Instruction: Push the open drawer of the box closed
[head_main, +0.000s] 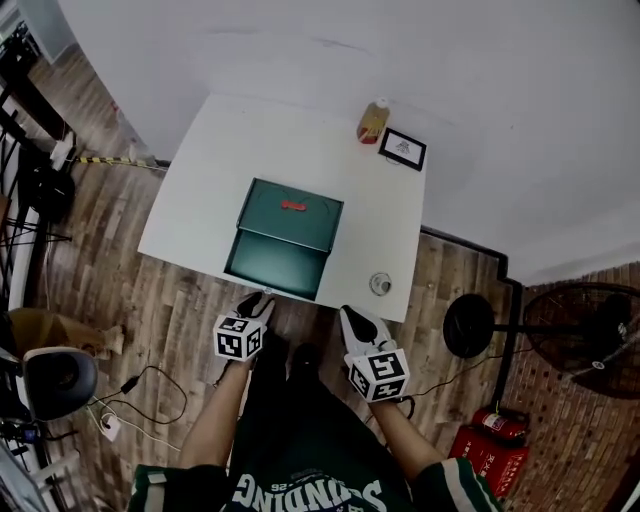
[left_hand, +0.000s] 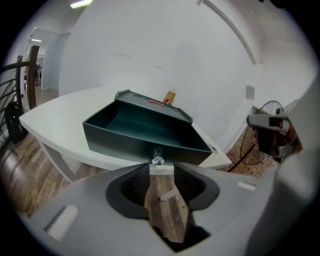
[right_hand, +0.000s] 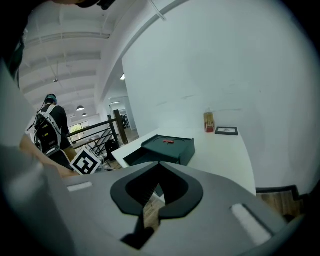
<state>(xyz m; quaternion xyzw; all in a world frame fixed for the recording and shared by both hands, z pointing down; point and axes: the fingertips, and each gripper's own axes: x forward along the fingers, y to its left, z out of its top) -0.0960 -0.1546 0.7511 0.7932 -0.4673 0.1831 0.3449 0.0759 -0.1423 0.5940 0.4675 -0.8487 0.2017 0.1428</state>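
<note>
On table, one box, one drawer

The box is set at the middle of the table, its drawer extended to the near edge. A carton and a frame are placed at the far right corner.

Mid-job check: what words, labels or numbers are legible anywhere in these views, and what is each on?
"...NDING": large white letters on the person's shirt, upside down, cut off by the frame; only partly readable.
Framed card on the table: print too small to read.
Carton beside it: label too small.
Red tag on the green box: blurred.
Red case on the floor: white print too small.
</note>
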